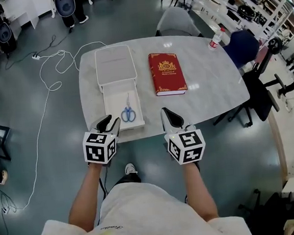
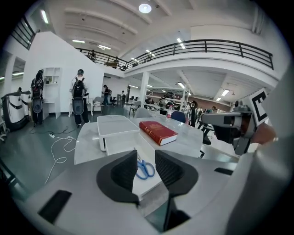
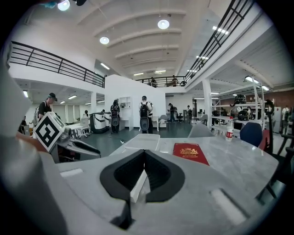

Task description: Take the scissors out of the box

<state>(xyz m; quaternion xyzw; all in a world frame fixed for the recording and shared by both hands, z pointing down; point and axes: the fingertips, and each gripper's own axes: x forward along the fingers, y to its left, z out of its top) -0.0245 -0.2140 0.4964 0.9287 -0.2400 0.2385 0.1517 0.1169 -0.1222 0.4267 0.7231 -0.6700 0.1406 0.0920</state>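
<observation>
A white box [image 1: 116, 104] lies open on the near left of the grey table [image 1: 211, 88], its lid [image 1: 114, 64] folded back behind it. Blue-handled scissors [image 1: 128, 112] lie flat inside the tray, blades pointing away from me. My left gripper [image 1: 112, 120] hovers at the box's near edge, open and holding nothing. Through its jaws in the left gripper view I see the scissors [image 2: 145, 168] just ahead. My right gripper [image 1: 167, 113] is over the table's front edge, right of the box. Its jaw tips meet in the right gripper view [image 3: 144, 155], shut with nothing held.
A red hardcover book [image 1: 167, 72] lies right of the box. A water bottle [image 1: 215, 40] stands at the table's far right corner. Chairs [image 1: 177, 20] ring the far and right sides. A white cable [image 1: 46, 72] snakes over the floor at left.
</observation>
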